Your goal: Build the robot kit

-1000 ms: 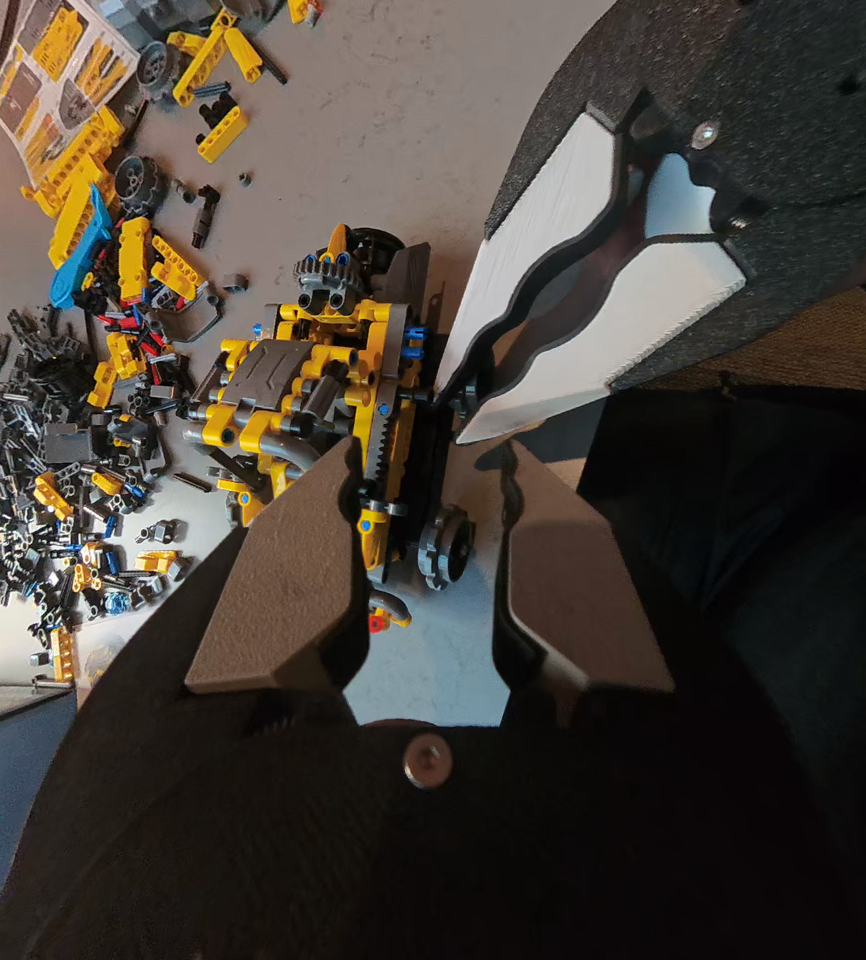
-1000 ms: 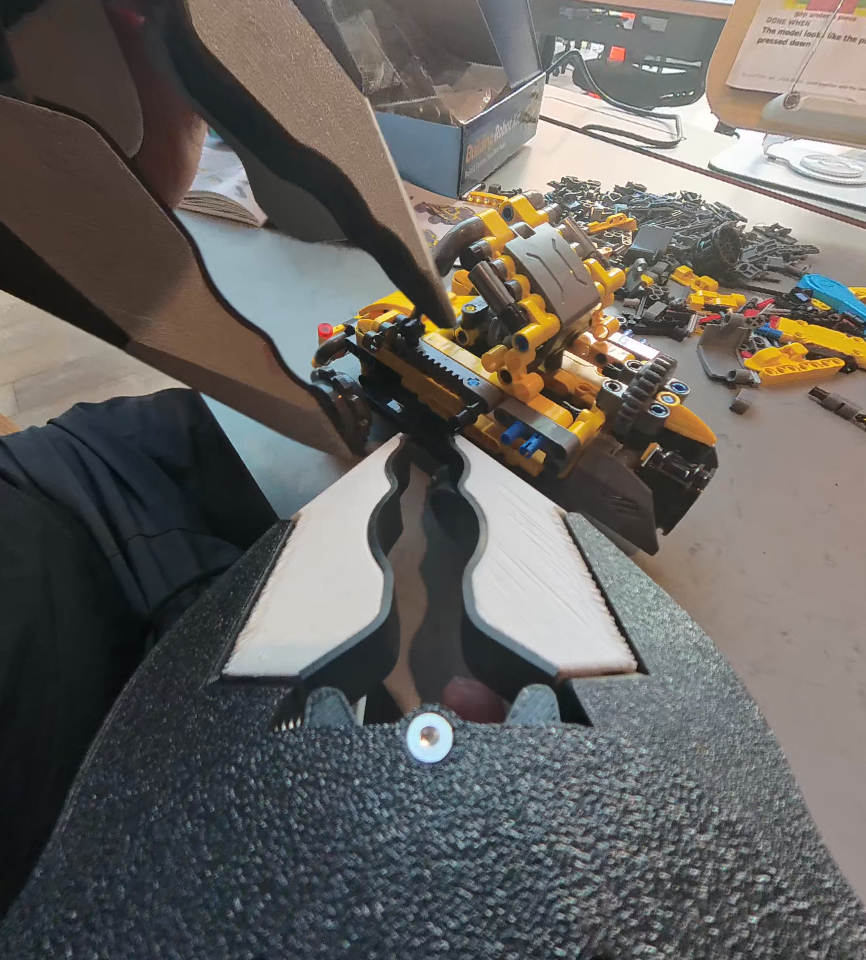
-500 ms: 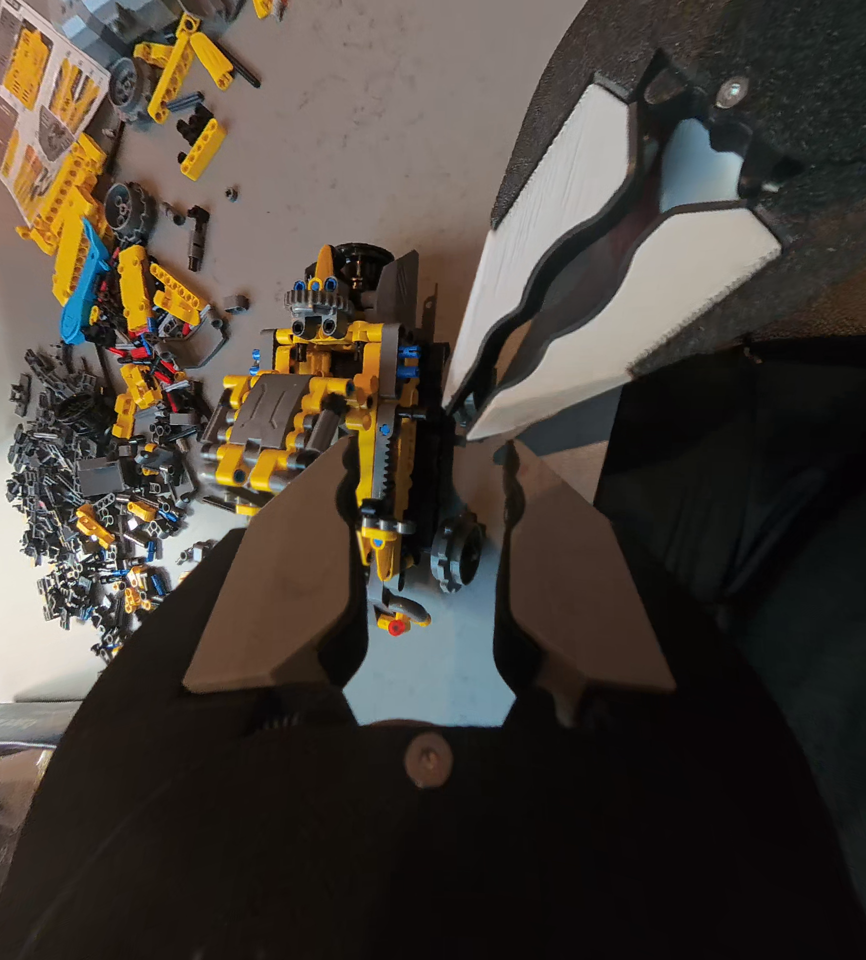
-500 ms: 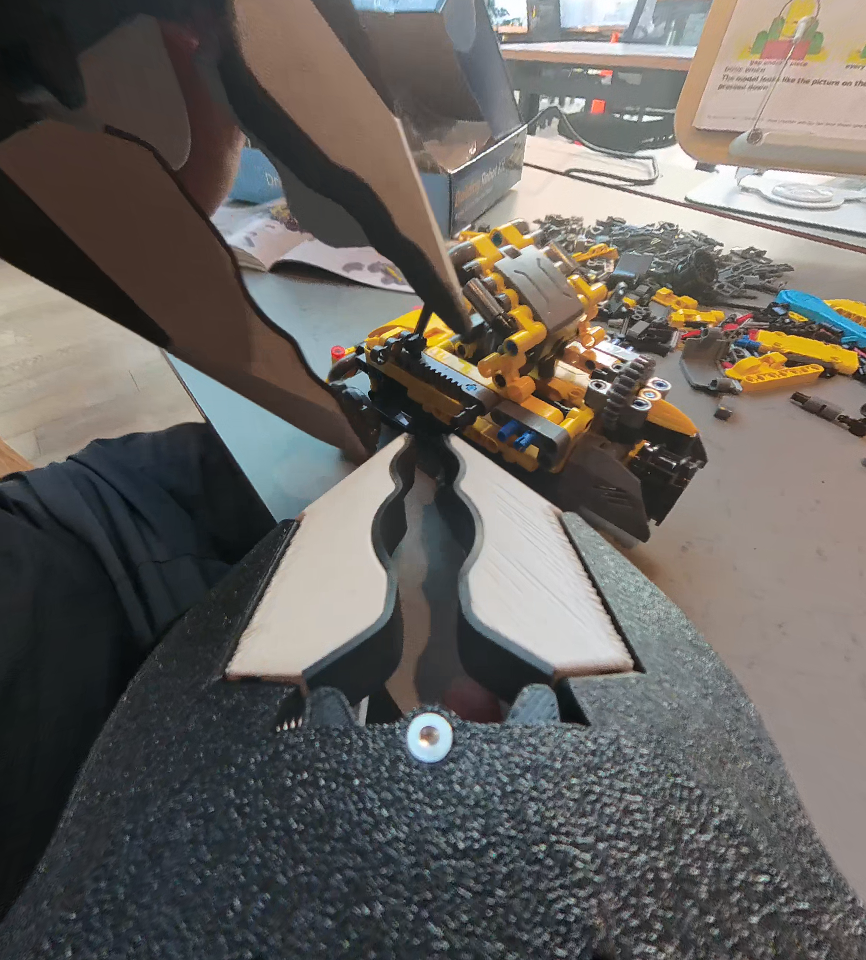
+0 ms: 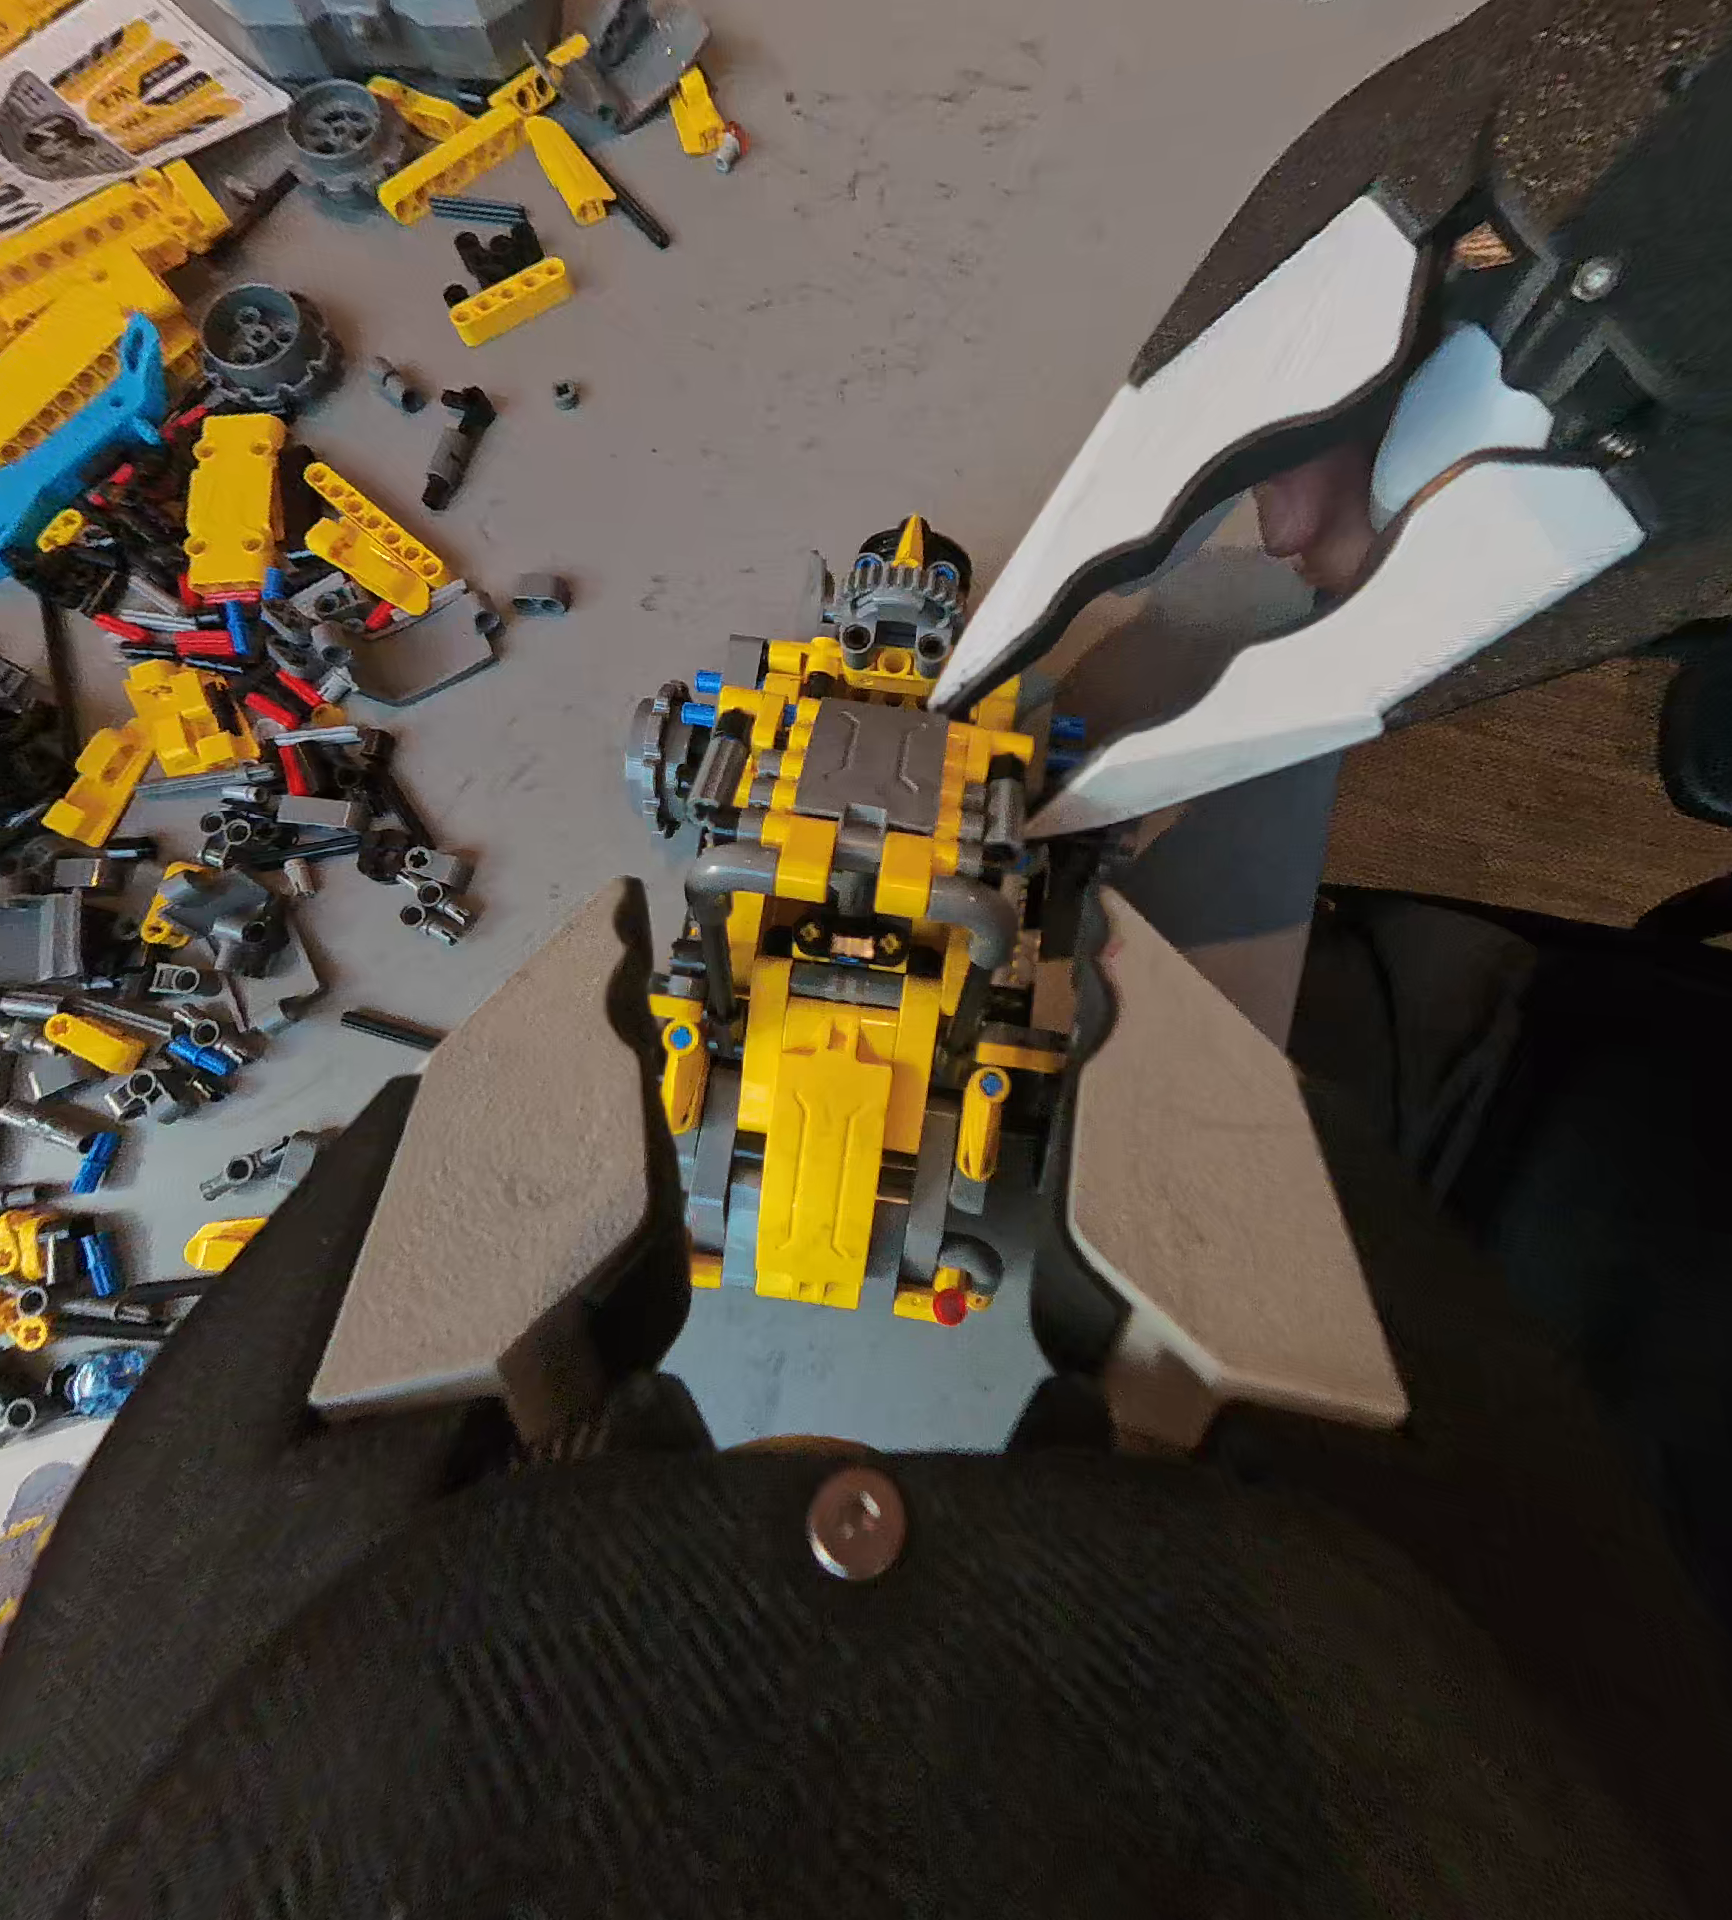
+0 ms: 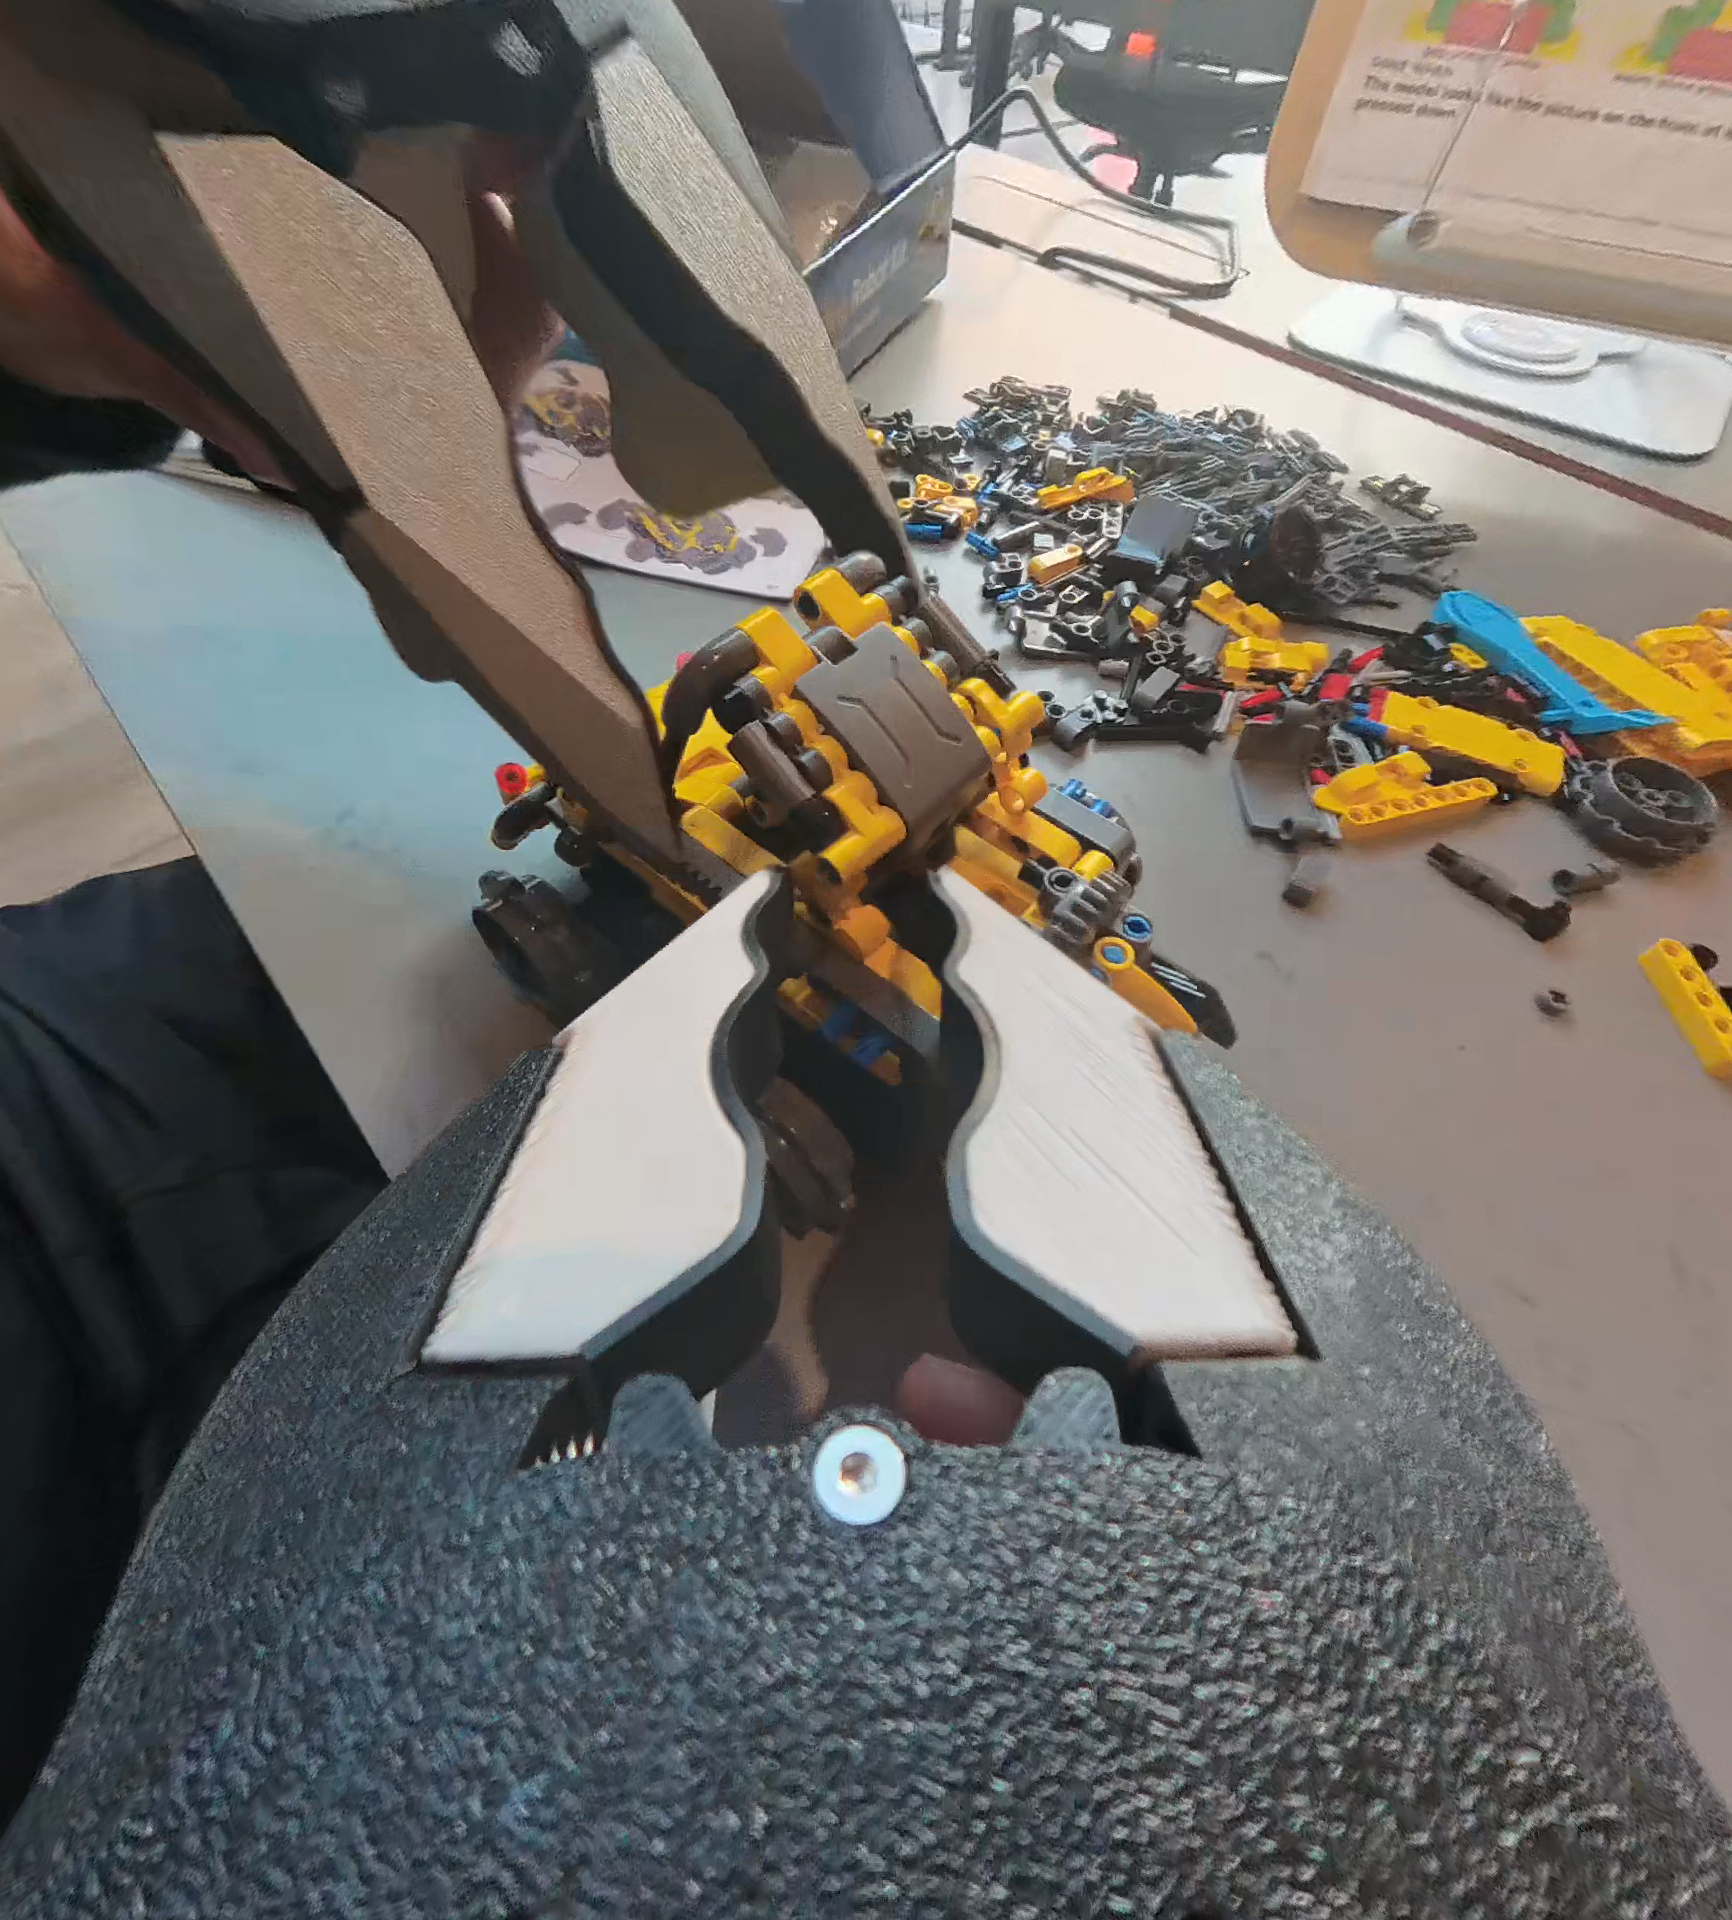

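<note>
A yellow and grey brick-built model vehicle (image 5: 841,1091) stands on the grey table near its front edge. My left gripper (image 5: 862,904) straddles it from above. Its brown fingers (image 5: 529,1143) press against both sides of the model, shut on it. My right gripper (image 6: 857,883) has white fingers (image 6: 1080,1143) and is slightly open. Its tips rest against the model's side (image 6: 883,727), by the grey roof panel. In the left wrist view the right gripper (image 5: 981,764) comes in from the upper right. In the right wrist view the left gripper (image 6: 774,696) comes down from the upper left.
A heap of loose black, yellow and red parts (image 5: 166,779) lies left of the model, with a blue piece (image 5: 41,457), grey wheels (image 5: 259,338) and an instruction sheet (image 5: 62,104). A blue box (image 6: 883,260) stands behind. A person's dark clothing (image 6: 114,1143) is at the table edge. Left and right tips are no more than a few centimetres apart.
My left gripper has swung round, opened wider and now straddles the model along its length. My right gripper has opened a little and its tips sit higher on the model's side.
</note>
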`<action>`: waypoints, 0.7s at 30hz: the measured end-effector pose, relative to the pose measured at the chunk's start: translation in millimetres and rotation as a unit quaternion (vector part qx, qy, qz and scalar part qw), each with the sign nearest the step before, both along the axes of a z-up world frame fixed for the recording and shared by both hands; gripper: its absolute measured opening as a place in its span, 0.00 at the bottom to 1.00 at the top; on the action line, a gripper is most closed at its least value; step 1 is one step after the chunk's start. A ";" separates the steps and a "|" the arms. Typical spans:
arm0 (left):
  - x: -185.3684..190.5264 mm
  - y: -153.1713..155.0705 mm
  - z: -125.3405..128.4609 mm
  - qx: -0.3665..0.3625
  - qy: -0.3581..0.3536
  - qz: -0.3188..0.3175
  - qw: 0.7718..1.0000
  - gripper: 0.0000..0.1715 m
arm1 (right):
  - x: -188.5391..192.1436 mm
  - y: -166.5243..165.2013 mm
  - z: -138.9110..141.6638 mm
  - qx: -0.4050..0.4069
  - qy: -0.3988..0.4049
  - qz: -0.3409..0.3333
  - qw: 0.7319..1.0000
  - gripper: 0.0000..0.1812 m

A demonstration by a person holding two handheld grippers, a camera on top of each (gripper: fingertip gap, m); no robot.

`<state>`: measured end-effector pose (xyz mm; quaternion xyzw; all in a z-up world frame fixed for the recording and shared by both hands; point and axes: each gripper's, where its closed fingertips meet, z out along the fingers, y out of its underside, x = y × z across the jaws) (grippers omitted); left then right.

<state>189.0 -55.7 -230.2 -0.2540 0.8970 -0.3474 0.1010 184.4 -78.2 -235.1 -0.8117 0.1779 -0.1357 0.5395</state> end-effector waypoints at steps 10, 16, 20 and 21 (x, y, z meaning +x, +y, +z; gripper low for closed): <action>6.5 3.9 -10.3 -0.011 -0.019 -0.009 1.000 0.36 | 4.7 -1.8 17.6 -0.008 -0.050 -0.013 0.999 0.04; 7.3 1.5 -10.9 -0.008 -0.026 -0.005 1.000 0.36 | 7.8 -6.7 13.5 0.000 -0.050 -0.025 0.998 0.04; 3.6 -1.1 -10.8 -0.002 -0.023 -0.012 1.000 0.35 | 10.7 -15.0 14.2 -0.017 -0.075 -0.047 0.996 0.04; 4.3 -1.1 -8.3 -0.002 -0.027 -0.011 1.000 0.36 | 10.8 -16.8 14.1 -0.024 -0.082 -0.051 0.995 0.05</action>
